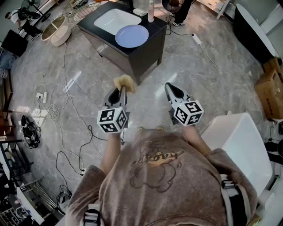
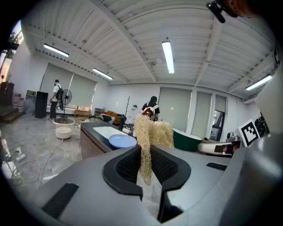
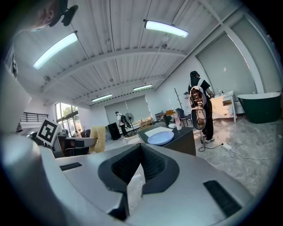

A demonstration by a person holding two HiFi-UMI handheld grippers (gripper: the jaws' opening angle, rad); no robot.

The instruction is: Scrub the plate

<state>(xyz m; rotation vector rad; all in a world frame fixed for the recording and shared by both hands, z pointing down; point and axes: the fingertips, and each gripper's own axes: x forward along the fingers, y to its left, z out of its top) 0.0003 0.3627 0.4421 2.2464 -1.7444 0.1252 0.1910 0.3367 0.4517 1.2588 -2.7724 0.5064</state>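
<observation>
A pale blue plate (image 1: 131, 35) lies on a black counter (image 1: 154, 42) well ahead of me, beside a white sink basin (image 1: 116, 20). It also shows as the plate (image 2: 122, 141) in the left gripper view and the plate (image 3: 160, 137) in the right gripper view. My left gripper (image 1: 120, 91) is shut on a tan loofah scrubber (image 1: 124, 82), whose fibres (image 2: 146, 145) hang pinched between the jaws. My right gripper (image 1: 173, 89) is shut with nothing in it. Both hang in the air above the floor, short of the counter.
A bottle (image 1: 151, 12) stands at the counter's far edge. Cables (image 1: 66, 128) trail over the marble floor at left. A white tub (image 1: 241, 141) stands at my right, cardboard boxes (image 1: 270, 88) beyond it. A person (image 3: 198, 103) stands past the counter.
</observation>
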